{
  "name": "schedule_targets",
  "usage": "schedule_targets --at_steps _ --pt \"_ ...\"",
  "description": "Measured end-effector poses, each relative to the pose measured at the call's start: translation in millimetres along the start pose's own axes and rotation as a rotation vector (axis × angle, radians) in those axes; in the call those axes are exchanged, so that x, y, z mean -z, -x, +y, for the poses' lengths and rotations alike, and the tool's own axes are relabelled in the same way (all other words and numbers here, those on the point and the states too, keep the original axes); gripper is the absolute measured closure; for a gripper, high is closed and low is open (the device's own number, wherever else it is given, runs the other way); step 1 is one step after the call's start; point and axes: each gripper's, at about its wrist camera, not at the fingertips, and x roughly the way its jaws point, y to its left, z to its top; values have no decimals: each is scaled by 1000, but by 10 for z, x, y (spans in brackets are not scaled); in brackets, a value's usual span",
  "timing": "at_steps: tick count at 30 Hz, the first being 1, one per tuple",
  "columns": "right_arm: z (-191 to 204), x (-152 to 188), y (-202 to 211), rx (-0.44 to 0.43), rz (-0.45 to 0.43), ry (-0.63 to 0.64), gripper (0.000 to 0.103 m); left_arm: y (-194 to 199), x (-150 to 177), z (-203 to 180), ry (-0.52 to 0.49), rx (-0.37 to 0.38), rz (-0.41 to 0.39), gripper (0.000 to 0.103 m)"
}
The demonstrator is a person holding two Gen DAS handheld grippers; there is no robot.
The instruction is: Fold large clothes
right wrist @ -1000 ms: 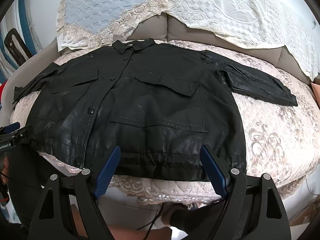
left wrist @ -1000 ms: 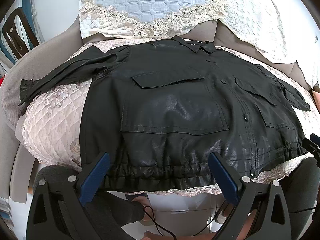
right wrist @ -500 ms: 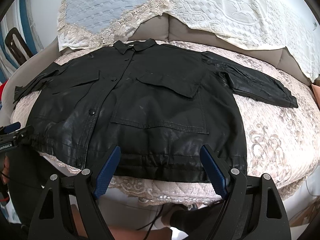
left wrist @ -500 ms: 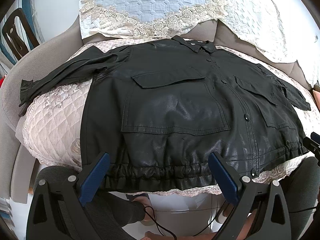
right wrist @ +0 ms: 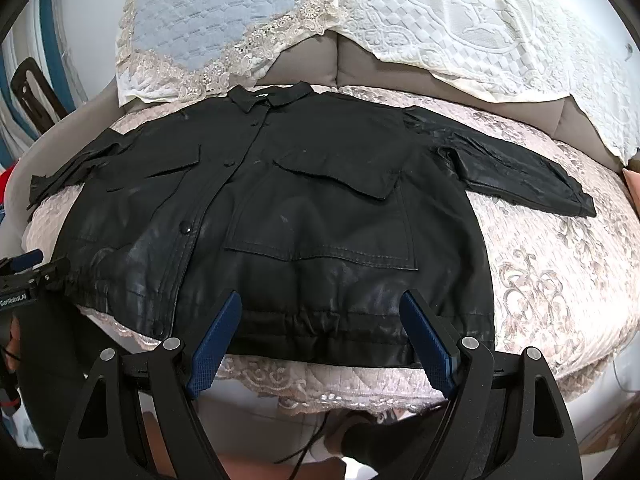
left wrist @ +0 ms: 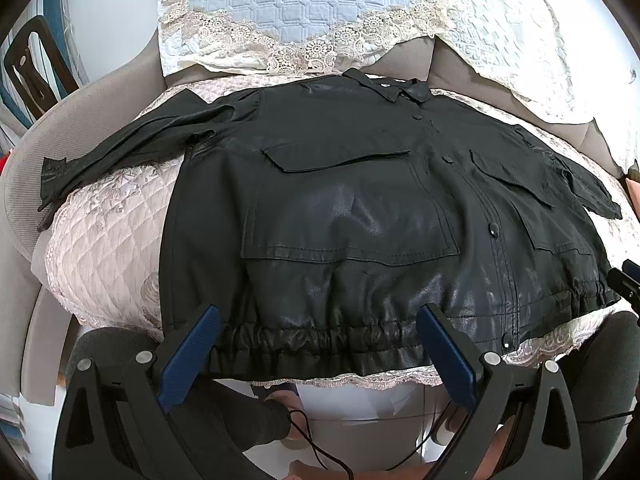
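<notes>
A black leather-look jacket (left wrist: 352, 208) lies flat, front up, on a pink quilted sofa seat (left wrist: 108, 240), collar at the far side, both sleeves spread out sideways. It also shows in the right wrist view (right wrist: 320, 208). My left gripper (left wrist: 320, 348) is open and empty, just in front of the jacket's elastic hem on its left half. My right gripper (right wrist: 320, 332) is open and empty, just in front of the hem on its right half. The left sleeve (left wrist: 132, 140) reaches the sofa arm; the right sleeve (right wrist: 516, 172) lies on the seat.
The sofa back carries a blue quilted cover with lace trim (left wrist: 296, 4) and a white quilted cover (right wrist: 480, 20). A grey armrest (left wrist: 24, 184) bounds the left. The seat's lace edge (right wrist: 320, 380) hangs at the front. My legs and a cable (left wrist: 312, 432) are below.
Both grippers have barely moved; the jacket lies as before, and both stay open.
</notes>
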Motion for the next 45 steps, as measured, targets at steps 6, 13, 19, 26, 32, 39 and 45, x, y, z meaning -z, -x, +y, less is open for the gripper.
schedule_targets --at_steps 6,13,19,26,32,39,45 --pt "-7 -6 8 -12 -7 -2 21 -1 14 -21 -3 -4 -1 3" --pt "4 -14 -3 -6 -5 9 21 12 22 -54 -10 -11 -6 3" --pt "29 -10 13 -25 -44 5 21 17 24 -56 -9 -12 -5 3" --pt "52 -18 13 -34 -12 13 21 14 30 -62 -12 -13 -7 3" --pt "85 -33 2 -38 -13 21 21 -8 36 -64 -13 -7 0 3" --pt "144 -75 -23 -71 -9 16 21 -23 20 -22 -6 6 3 3" --pt "178 -87 -70 -70 0 20 21 -30 18 -7 -11 6 2 3"
